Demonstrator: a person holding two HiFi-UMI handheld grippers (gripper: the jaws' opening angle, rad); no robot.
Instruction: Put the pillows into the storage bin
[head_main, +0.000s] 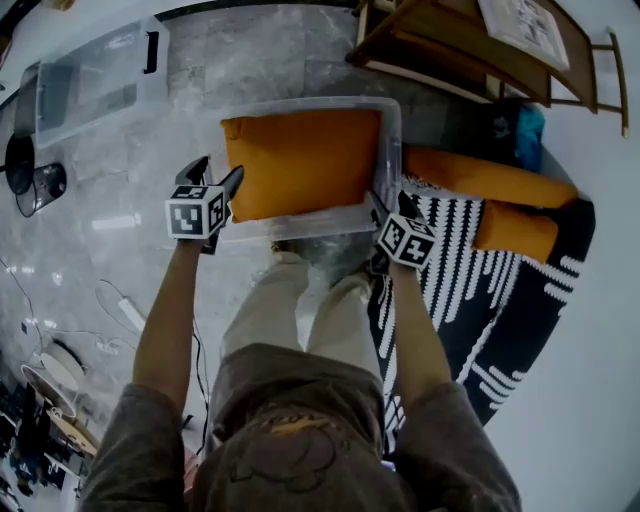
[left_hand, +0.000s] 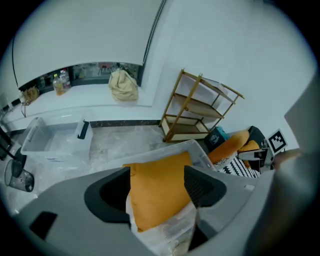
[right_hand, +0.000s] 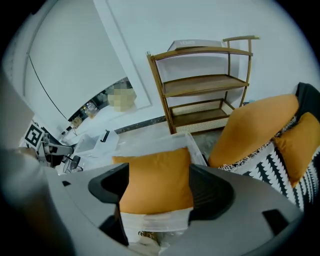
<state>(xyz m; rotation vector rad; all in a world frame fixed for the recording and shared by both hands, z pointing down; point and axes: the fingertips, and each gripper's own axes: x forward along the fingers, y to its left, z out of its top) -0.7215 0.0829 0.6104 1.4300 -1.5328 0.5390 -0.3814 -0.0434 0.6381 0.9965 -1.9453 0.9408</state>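
Note:
An orange pillow (head_main: 300, 160) lies inside the clear storage bin (head_main: 392, 140) on the floor in front of me. My left gripper (head_main: 214, 176) hovers at the bin's near left corner, and its jaws stand open around nothing. The right gripper (head_main: 382, 212) is at the near right corner, open too. From the left gripper view the pillow (left_hand: 155, 180) shows beyond the parted jaws of that gripper (left_hand: 157, 189), apart from them. The right gripper view shows the same pillow (right_hand: 155, 175) past that gripper (right_hand: 157, 190). Two more orange pillows (head_main: 490, 178) (head_main: 515, 230) rest on a striped rug to the right.
The bin's clear lid (head_main: 95, 75) lies on the floor at the back left. A wooden shelf (head_main: 470, 45) stands behind the bin on the right, with a blue bag (head_main: 522, 125) beside it. The black-and-white rug (head_main: 480, 300) runs along the right. Cables (head_main: 120, 305) trail on the left.

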